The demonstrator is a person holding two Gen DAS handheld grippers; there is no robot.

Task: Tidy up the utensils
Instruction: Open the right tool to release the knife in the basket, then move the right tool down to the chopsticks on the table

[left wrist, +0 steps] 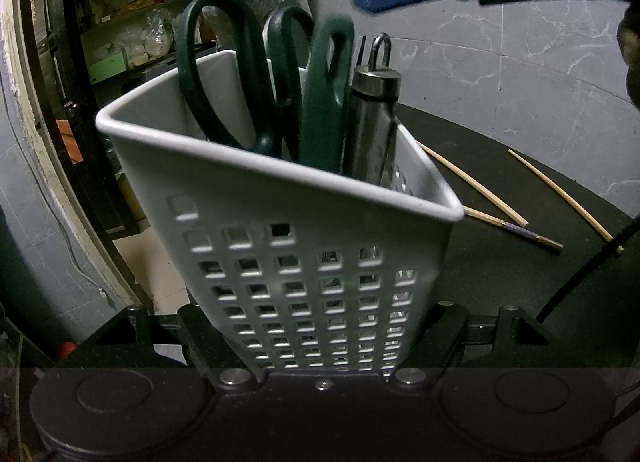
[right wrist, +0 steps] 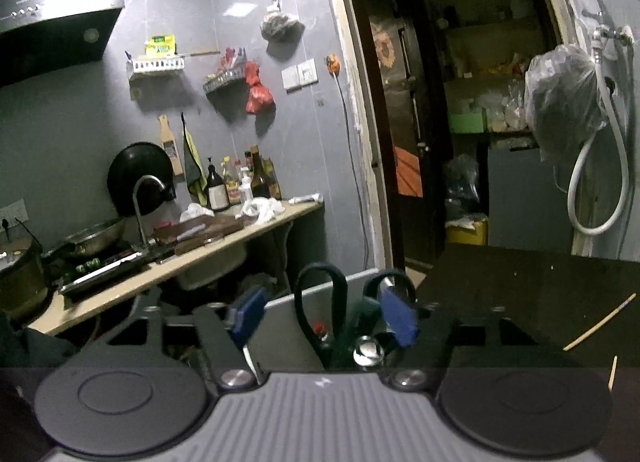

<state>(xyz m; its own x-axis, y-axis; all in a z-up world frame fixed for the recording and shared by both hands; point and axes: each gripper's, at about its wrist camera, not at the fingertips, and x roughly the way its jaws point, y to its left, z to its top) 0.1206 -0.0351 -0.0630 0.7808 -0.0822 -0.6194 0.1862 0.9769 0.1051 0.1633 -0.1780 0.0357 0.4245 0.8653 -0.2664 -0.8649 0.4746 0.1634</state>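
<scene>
Two sets of jaws are at work around one white perforated plastic utensil basket (left wrist: 288,230). The left gripper (left wrist: 320,342) has its jaws pressed against the basket's lower walls, one black finger on each side, pinching it; the basket sits tilted between them, its rim leaning toward the right-hand jaw.

Standing inside the basket, above and ahead of the left jaws, are dark green-handled scissors (left wrist: 240,74), a dark green plastic handle with a slotted hole (left wrist: 326,94), and a cylindrical stainless steel tool with a hanging loop (left wrist: 372,118) on top, which leans against the basket's right-hand corner.

The right gripper (right wrist: 324,318) has its jaws spread wide, blue pads (right wrist: 248,314) apart and pressing on nothing. The scissor loops and the steel tool's cap lie between those jaws, just below the pads; whether a pad touches a loop I cannot tell. In the left wrist view, one blue pad of the right gripper hangs above and to the right of the utensil tops, clear of them.

To the right of the left jaws, pale wooden chopsticks (left wrist: 480,190) lie loose on the black bench (left wrist: 520,282), well apart from the basket's base; another lies beyond them.
</scene>
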